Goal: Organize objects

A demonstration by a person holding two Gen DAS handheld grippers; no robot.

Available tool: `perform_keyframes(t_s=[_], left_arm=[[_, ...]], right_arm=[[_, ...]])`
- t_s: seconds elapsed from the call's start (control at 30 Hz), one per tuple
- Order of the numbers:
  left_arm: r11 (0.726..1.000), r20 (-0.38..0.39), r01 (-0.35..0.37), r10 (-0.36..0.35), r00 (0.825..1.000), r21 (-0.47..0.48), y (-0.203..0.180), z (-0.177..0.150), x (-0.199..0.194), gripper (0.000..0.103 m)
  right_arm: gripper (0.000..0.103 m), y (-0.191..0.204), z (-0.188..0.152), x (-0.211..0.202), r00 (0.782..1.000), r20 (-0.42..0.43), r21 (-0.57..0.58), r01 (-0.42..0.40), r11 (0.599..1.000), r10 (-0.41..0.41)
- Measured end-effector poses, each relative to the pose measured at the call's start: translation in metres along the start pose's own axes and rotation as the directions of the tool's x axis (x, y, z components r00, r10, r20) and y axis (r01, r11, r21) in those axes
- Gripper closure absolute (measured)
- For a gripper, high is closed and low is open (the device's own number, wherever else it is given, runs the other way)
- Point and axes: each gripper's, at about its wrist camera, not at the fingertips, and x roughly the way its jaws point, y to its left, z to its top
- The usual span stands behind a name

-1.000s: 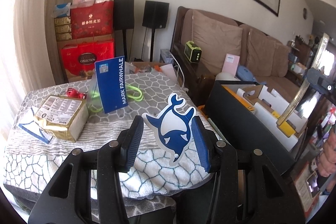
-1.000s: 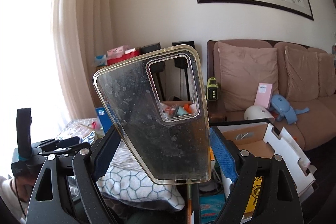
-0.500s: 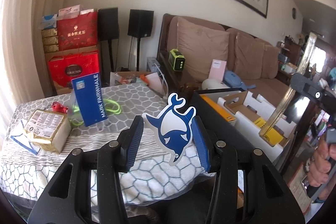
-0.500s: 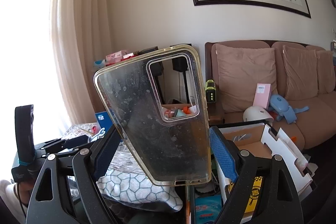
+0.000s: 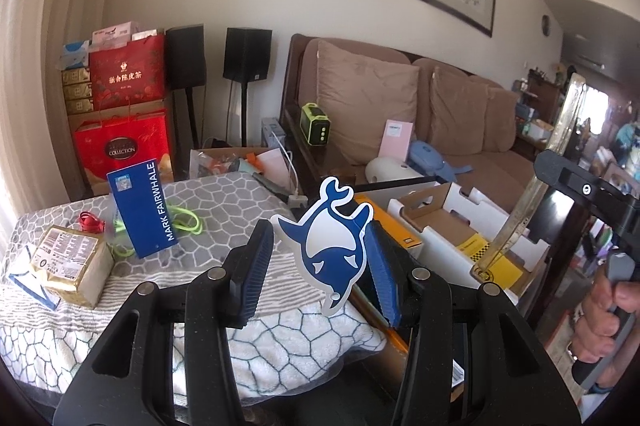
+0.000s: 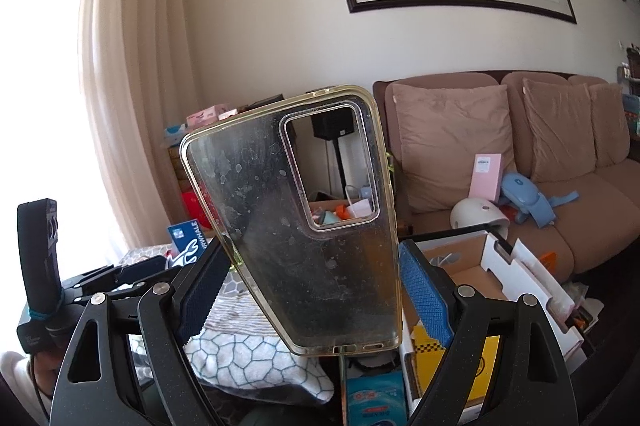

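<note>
Left gripper [image 5: 320, 262] grips a whale sticker [image 5: 328, 246] above the table's [image 5: 248, 194] right edge; right gripper [image 6: 312, 290] clamps a phone case [image 6: 304, 222].

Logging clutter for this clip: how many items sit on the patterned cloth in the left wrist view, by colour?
Blue: 2, the card and the flat packet at the cloth's edge
Gold: 1, the pack
Green: 1, the cord
Red: 1, the clip
Total: 5
</note>
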Motion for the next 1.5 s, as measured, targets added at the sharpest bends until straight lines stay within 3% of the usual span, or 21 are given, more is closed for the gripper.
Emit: perform_keyframes(t_s=[1.5], left_arm=[[0.993,0.068,0.099,-0.103,0.992,0.058,-0.058,0.037,0.013,0.059]], right_arm=[[0.017,-0.049,0.009,-0.017,0.995,0.017,0.089,0.092,0.992,-0.094]])
